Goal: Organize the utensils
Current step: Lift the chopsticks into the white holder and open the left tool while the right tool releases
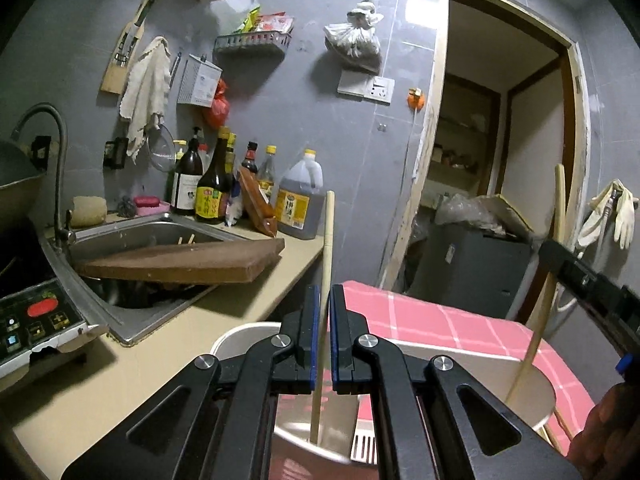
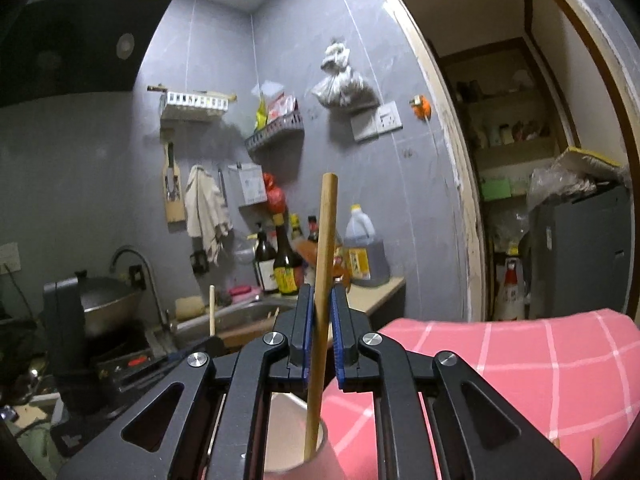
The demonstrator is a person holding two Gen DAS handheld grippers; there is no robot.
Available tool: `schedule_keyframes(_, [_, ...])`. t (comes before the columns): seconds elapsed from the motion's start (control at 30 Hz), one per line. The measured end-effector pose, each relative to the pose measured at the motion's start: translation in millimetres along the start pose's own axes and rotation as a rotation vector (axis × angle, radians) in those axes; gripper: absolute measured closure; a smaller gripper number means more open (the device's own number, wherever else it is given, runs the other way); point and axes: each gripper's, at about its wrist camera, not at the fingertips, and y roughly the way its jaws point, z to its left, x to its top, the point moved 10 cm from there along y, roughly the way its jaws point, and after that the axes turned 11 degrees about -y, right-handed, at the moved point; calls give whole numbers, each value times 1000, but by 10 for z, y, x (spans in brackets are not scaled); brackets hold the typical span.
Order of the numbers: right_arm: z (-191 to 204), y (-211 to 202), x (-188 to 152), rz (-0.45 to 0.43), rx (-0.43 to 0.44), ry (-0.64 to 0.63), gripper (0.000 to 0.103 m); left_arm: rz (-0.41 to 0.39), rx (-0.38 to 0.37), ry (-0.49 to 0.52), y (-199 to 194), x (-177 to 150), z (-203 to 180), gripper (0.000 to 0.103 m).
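Nearest the lens, the left gripper (image 1: 325,332) is seen pinched on a pale wooden chopstick (image 1: 323,300), its lower end already dipped inside the white holder (image 1: 244,332) standing on the pink checked cloth (image 1: 440,320) beside the counter; the right gripper (image 2: 323,328) is likewise pressed together on a second chopstick (image 2: 322,280), whose tip is lowered into the same holder (image 2: 288,420). The placing step is judged to be in hand; for the next move, both sticks would need to be lowered further, kept upright and clear of each other, and only then released.
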Motion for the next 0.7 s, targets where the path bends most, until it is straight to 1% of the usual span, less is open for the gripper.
schedule_keyframes(0.13, [27, 22, -112, 52, 9, -2, 95, 37, -1, -15, -30, -33, 15, 99])
schedule_keyframes(0.2, [38, 18, -130, 61, 6, -8, 94, 42, -5, -24, -50, -33, 19, 95])
schedule_keyframes(0.27, [39, 20, -147, 78, -1, -15, 93, 45, -14, -40, -77, -21, 22, 79])
schedule_keyframes(0.33, [30, 10, -148, 82, -13, -24, 91, 44, -19, -54, -100, 2, 13, 74])
schedule_keyframes(0.37, [25, -3, -138, 81, -17, -27, 88, 42, -20, -54, -115, 7, 8, 74])
schedule_keyframes(0.4, [16, -14, -128, 79, -18, -26, 78, 42, -19, -51, -128, 17, -3, 74])
schedule_keyframes(0.43, [6, -28, -120, 77, -21, -24, 75, 42, -19, -49, -136, 29, -12, 71])
schedule_keyframes(0.47, [-6, -38, -113, 75, -23, -22, 71, 44, -20, -49, -145, 40, -24, 65])
schedule_keyframes(0.53, [-37, -63, -73, 69, -38, -25, 70, 39, -23, -53, -177, 68, -45, 58])
schedule_keyframes(0.57, [-52, -81, -46, 65, -46, -28, 65, 34, -23, -54, -198, 83, -56, 55])
schedule_keyframes(0.6, [-70, -103, -22, 58, -53, -28, 56, 29, -24, -54, -218, 102, -68, 53])
schedule_keyframes(0.67, [-99, -157, 33, 39, -65, -28, 48, 17, -24, -54, -265, 139, -99, 48])
schedule_keyframes(0.7, [-111, -183, 55, 32, -72, -30, 45, 11, -22, -53, -288, 164, -112, 47])
